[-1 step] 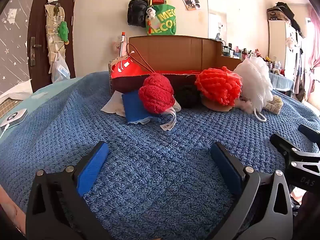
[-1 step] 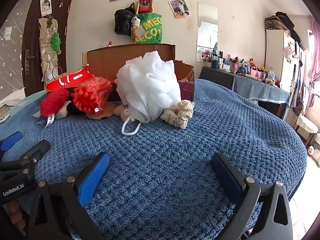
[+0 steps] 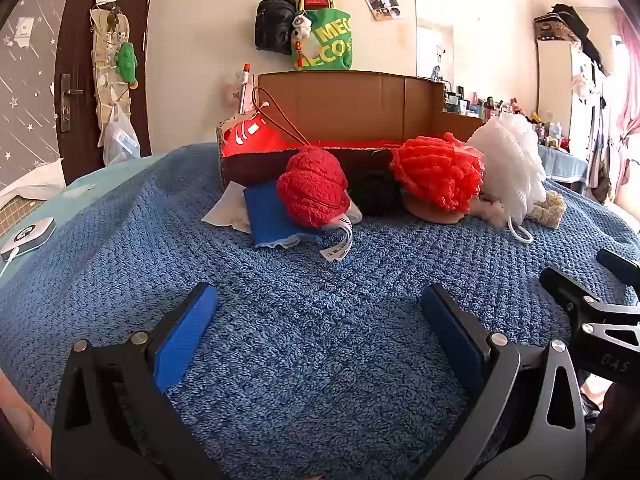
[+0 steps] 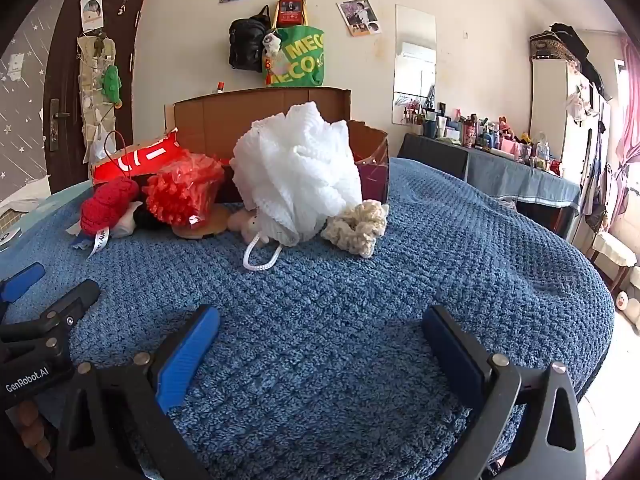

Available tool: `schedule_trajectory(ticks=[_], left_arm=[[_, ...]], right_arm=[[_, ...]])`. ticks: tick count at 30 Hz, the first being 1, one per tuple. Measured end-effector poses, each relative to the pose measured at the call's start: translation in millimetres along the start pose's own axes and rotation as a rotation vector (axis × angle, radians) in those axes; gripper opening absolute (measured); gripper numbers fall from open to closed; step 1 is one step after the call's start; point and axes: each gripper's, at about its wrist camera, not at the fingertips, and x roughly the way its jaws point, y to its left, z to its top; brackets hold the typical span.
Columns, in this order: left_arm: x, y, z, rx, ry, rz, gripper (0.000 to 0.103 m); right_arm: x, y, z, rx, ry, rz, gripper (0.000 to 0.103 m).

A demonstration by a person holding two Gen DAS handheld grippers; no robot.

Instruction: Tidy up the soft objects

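Note:
Soft objects lie in a row in front of an open cardboard box [image 3: 348,96] [image 4: 256,112] on a blue towel. From the left: a blue cloth [image 3: 268,216], a red knitted ball [image 3: 312,188] [image 4: 108,204], a dark fuzzy item [image 3: 376,198], a bright red loofah [image 3: 438,172] [image 4: 182,192], a white bath pouf [image 3: 508,160] [image 4: 296,180] and a cream crocheted piece [image 3: 550,208] [image 4: 356,228]. My left gripper [image 3: 320,332] is open and empty, well short of the row. My right gripper [image 4: 320,344] is open and empty, facing the pouf.
The blue towel [image 3: 320,360] [image 4: 460,260] covers the whole surface. A white device [image 3: 26,236] lies at the left edge. A door [image 3: 80,60] stands left. A cluttered side table [image 4: 500,152] stands right. Bags [image 3: 304,40] hang on the back wall.

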Motion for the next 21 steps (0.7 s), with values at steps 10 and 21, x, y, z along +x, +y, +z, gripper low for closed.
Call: schedule_trajectory(ticks=[10,21], left_arm=[[0.0,0.0,0.0,0.001,0.001,0.0,0.103],[0.0,-0.1,0.0,0.001,0.003,0.001,0.103]], right_arm=[[0.2,-0.2,-0.1,0.004,0.006,0.002,0.103],[0.8,0.0,-0.2,0.003,0.008,0.002,0.103]])
